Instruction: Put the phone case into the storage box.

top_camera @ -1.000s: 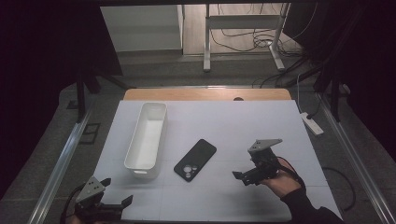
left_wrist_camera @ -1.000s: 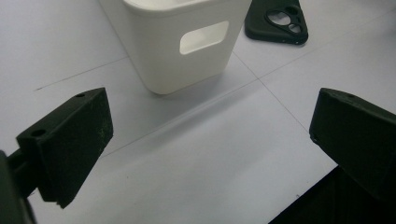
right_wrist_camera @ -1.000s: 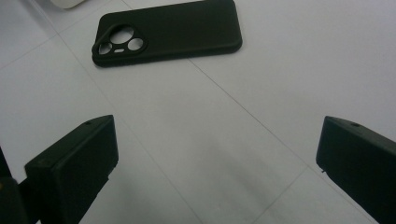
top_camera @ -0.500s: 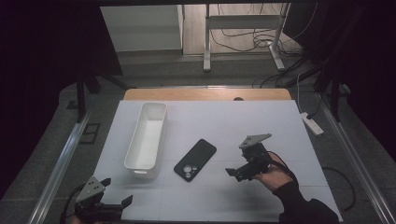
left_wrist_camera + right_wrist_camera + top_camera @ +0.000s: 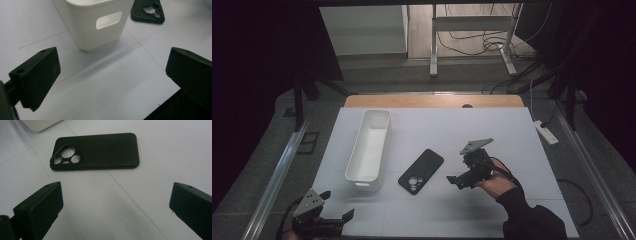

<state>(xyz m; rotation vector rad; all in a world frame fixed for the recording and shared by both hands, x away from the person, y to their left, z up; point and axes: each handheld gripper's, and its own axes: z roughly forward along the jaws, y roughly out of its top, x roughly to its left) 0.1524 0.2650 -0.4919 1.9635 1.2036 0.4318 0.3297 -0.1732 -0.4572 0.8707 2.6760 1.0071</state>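
The black phone case [image 5: 96, 151] lies flat, camera cutouts up, apparently empty. The right gripper [image 5: 460, 181] and left gripper [image 5: 334, 218] have fingers spread over bare desk [image 5: 492, 130].

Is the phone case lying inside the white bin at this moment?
No, the phone case lies flat on the table, beside the bin and apart from it.

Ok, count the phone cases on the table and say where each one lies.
1. The black phone case lies flat on the white table, between the white bin and the open right gripper. The bin's inside is partly hidden.
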